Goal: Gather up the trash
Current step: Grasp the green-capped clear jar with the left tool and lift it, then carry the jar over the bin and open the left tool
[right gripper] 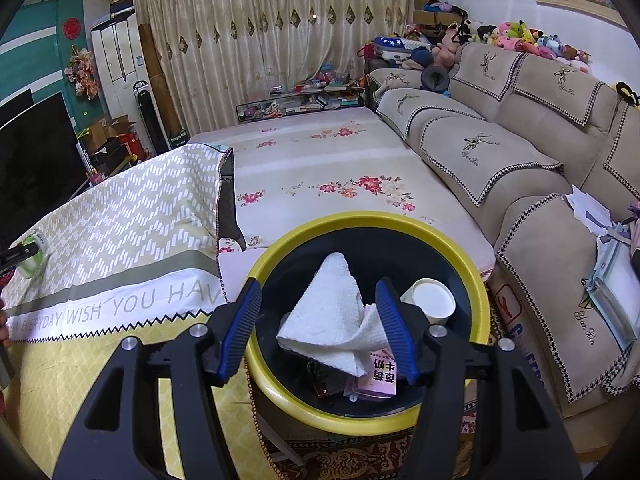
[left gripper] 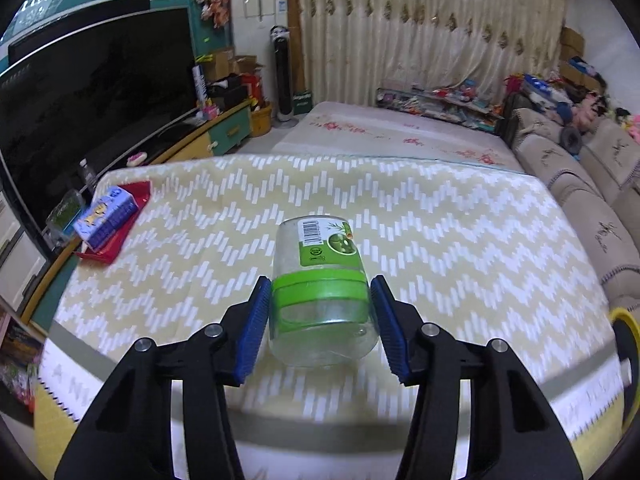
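Note:
A clear plastic jar (left gripper: 322,292) with a green label band lies on its side on the chevron tablecloth (left gripper: 440,240). My left gripper (left gripper: 322,316) is open, its blue pads on either side of the jar, the left pad about touching it. My right gripper (right gripper: 320,320) is open above the yellow-rimmed black trash bin (right gripper: 472,276). A white paper towel (right gripper: 332,328) lies in the bin between the fingers; I cannot tell if a pad touches it. A white cup (right gripper: 432,300) and a pink carton (right gripper: 380,376) lie in the bin too.
A red tray (left gripper: 120,236) with a blue box (left gripper: 106,216) sits at the table's far left corner. A TV (left gripper: 80,100) stands on the left. A floral mat (right gripper: 340,168) and a beige sofa (right gripper: 520,152) lie on the right. The bin's rim shows in the left wrist view (left gripper: 624,316).

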### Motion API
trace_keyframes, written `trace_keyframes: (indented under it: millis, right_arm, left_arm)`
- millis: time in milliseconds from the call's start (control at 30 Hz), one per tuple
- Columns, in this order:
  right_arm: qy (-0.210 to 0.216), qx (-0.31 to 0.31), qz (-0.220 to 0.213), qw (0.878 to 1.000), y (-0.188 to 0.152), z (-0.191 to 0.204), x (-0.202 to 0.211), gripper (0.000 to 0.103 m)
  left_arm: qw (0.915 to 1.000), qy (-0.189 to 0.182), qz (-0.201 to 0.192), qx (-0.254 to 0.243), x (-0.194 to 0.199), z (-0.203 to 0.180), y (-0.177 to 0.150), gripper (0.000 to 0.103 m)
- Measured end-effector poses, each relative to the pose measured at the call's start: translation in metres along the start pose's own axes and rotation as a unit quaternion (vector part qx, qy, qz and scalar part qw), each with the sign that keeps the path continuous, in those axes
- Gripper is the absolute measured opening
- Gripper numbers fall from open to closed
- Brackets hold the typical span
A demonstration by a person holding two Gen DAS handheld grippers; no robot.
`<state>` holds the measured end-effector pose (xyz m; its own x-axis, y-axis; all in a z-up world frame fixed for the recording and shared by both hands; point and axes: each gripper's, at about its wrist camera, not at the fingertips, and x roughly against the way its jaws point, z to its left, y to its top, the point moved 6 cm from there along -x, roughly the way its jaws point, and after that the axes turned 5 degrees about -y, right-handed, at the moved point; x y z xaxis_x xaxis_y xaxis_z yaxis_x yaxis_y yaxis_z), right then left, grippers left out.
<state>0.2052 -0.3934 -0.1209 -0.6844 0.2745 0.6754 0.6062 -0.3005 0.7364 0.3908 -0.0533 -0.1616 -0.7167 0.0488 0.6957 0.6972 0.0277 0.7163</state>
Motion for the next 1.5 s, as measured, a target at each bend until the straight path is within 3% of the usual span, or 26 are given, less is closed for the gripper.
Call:
trace_keyframes:
  millis: [200, 400, 500, 667, 900, 1033, 1300, 1500]
  right_arm:
    - [0.010, 0.004, -0.002, 1.000, 0.000, 0.007, 0.004, 0.057]
    - [0.014, 0.013, -0.008, 1.000, 0.000, 0.011, 0.013, 0.057]
    - [0.010, 0.011, -0.018, 1.000, 0.004, 0.005, 0.021, 0.057]
    - [-0.007, 0.002, -0.032, 0.999, 0.008, -0.018, 0.033, 0.057]
    - [-0.033, -0.016, -0.044, 0.998, 0.007, -0.062, 0.047, 0.057]
    - [-0.053, -0.028, -0.050, 0.997, 0.004, -0.086, 0.055, 0.057]
    - [-0.074, -0.063, -0.045, 0.994, -0.011, -0.133, 0.059, 0.059]
    - [-0.080, -0.081, -0.039, 0.993, -0.017, -0.152, 0.057, 0.059]
  left_arm:
    - [0.9967, -0.050, -0.027, -0.059, 0.069, -0.017, -0.018, 0.051]
    - [0.9867, -0.104, -0.056, -0.111, 0.137, -0.055, -0.034, 0.051]
    - [0.9781, -0.146, -0.060, -0.135, 0.161, -0.087, -0.037, 0.051]
    - [0.9546, -0.231, -0.052, -0.181, 0.185, -0.161, -0.045, 0.051]
    - [0.9226, -0.298, -0.022, -0.244, 0.176, -0.269, -0.063, 0.051]
    - [0.9063, -0.327, 0.025, -0.266, 0.150, -0.325, -0.076, 0.051]
    - [0.8798, -0.329, 0.088, -0.332, 0.082, -0.429, -0.105, 0.051]
    - [0.8707, -0.319, 0.115, -0.356, 0.048, -0.476, -0.117, 0.051]
